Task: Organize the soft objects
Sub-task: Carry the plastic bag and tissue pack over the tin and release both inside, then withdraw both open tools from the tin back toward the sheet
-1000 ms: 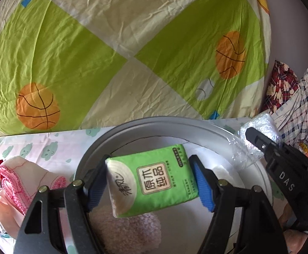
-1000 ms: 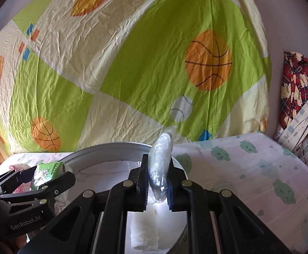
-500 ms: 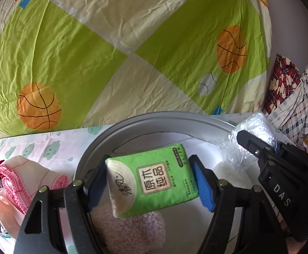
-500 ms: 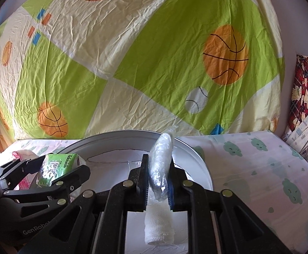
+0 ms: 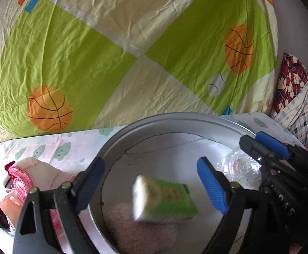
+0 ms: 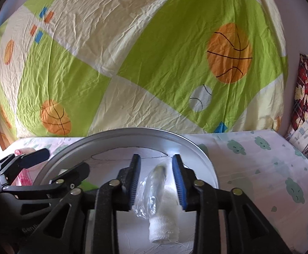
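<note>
My left gripper [image 5: 151,169] hangs over a round metal basin [image 5: 175,116], its jaws opening wide. The green tissue pack [image 5: 164,201] is free of the pads and blurred below them, above a pink fluffy item [image 5: 141,228] in the basin. My right gripper [image 6: 156,169] is over the same basin [image 6: 132,131], its jaws opening. A clear plastic-wrapped packet [image 6: 154,190] hangs loose between its blue pads, with a white gauze roll [image 6: 164,226] under it. In the left wrist view the right gripper [image 5: 268,148] stands at the basin's right side with the plastic packet [image 5: 238,167].
The basin sits on a cloud-print sheet [image 6: 260,169]. A folded pink and cream cloth [image 5: 27,175] lies left of the basin. Plaid clothes [image 5: 291,84] are piled at the far right. A green basketball-print sheet [image 5: 132,53] hangs behind.
The left jaws have spread and the tissue pack has dropped out of them toward the basin. The right jaws have parted and the plastic packet has slid down between them.
</note>
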Action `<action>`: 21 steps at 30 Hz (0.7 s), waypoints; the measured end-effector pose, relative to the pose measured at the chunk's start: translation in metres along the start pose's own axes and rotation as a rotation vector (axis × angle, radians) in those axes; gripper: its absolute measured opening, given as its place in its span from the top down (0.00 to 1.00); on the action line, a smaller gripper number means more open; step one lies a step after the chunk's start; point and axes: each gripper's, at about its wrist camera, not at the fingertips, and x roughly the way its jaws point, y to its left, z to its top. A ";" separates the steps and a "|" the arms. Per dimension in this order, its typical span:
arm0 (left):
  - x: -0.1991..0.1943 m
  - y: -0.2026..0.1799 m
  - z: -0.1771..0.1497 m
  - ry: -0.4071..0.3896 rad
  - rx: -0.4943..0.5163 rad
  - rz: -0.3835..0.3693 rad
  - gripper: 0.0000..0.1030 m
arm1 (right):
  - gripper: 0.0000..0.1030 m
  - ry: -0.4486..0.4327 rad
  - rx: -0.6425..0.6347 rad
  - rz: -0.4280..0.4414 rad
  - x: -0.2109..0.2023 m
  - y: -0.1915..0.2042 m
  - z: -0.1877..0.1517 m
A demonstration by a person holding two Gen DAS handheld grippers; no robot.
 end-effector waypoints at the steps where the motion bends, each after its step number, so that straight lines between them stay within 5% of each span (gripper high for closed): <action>1: -0.002 0.004 0.001 -0.007 -0.017 0.008 0.00 | 0.50 -0.017 0.024 0.004 -0.003 -0.004 0.000; 4: -0.009 0.016 0.002 -0.026 -0.065 -0.028 0.00 | 0.25 -0.078 0.075 0.000 -0.013 -0.011 0.003; 6: -0.011 0.020 0.003 -0.028 -0.077 -0.024 0.00 | 0.19 -0.127 0.095 0.000 -0.022 -0.015 0.005; 21: -0.032 0.068 -0.008 -0.103 -0.059 0.173 0.00 | 0.19 -0.315 0.233 -0.220 -0.060 -0.052 0.011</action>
